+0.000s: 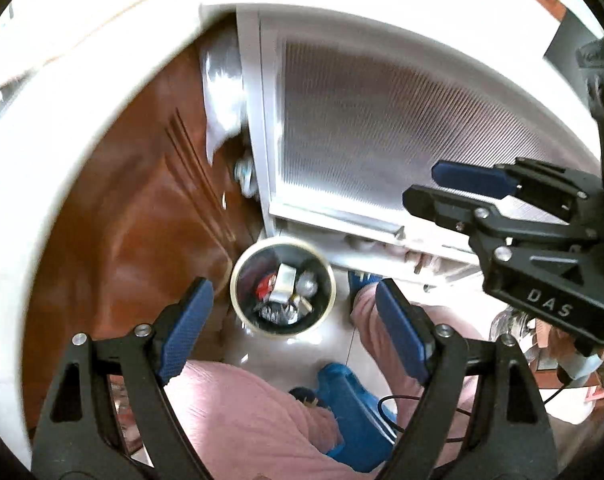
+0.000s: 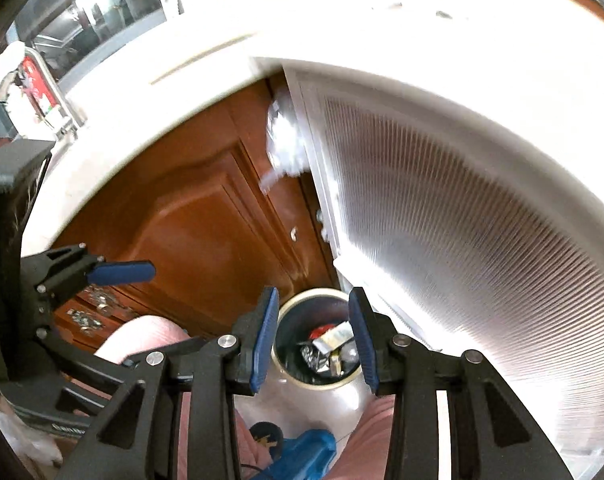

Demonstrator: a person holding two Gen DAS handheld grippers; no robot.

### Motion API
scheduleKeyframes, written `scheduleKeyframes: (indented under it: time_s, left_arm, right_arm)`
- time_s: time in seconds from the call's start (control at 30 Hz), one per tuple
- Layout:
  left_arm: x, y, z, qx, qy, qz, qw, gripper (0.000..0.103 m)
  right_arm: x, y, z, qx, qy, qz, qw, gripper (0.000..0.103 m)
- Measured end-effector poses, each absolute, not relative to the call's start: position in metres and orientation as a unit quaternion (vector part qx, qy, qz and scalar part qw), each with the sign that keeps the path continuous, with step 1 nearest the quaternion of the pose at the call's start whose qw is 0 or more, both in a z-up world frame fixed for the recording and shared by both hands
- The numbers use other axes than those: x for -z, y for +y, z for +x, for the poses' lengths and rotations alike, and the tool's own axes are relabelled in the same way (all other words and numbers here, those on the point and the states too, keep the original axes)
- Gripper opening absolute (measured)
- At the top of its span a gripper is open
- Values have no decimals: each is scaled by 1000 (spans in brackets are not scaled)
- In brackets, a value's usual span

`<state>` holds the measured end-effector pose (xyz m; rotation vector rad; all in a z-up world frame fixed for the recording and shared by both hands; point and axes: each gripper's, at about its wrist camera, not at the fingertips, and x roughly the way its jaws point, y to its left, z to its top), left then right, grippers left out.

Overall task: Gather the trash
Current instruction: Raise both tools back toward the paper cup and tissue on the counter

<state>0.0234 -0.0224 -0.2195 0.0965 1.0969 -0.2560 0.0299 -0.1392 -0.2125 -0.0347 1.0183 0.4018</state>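
Note:
A round trash bin with a cream rim stands on the floor below both grippers; it also shows in the right wrist view. Inside lie crumpled foil, a red wrapper and a folded white carton. My left gripper is open and empty, high above the bin. My right gripper is open and empty, also above the bin. The right gripper shows from the side in the left wrist view, and the left gripper shows in the right wrist view.
A white counter edge curves over a brown wooden cabinet door. A white ribbed panel stands to the right of the bin. The person's pink trouser legs and blue slippers are on the pale floor.

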Motion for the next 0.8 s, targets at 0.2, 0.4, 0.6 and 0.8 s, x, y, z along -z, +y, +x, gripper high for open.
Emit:
scheduleKeyframes:
  time_s: [0.2,0.4,0.6,0.8]
  left_arm:
    - [150,-23,16,137,464,56,874,81]
    - [89,-22,27,143,421,61,894,81]
    - [37,-23,58,130,381,75,912,81]
    - [6,-20,119,116,385,50,914,81]
  right_arm:
    - [146,-140,26,-194,444,-24,874,37]
    - [82,-138,34,-199,406,-46,891,37]
    - [26,-142,62,-187,370,-73,907,44]
    - [-15,-152,114,-170,355,-74,916,48]
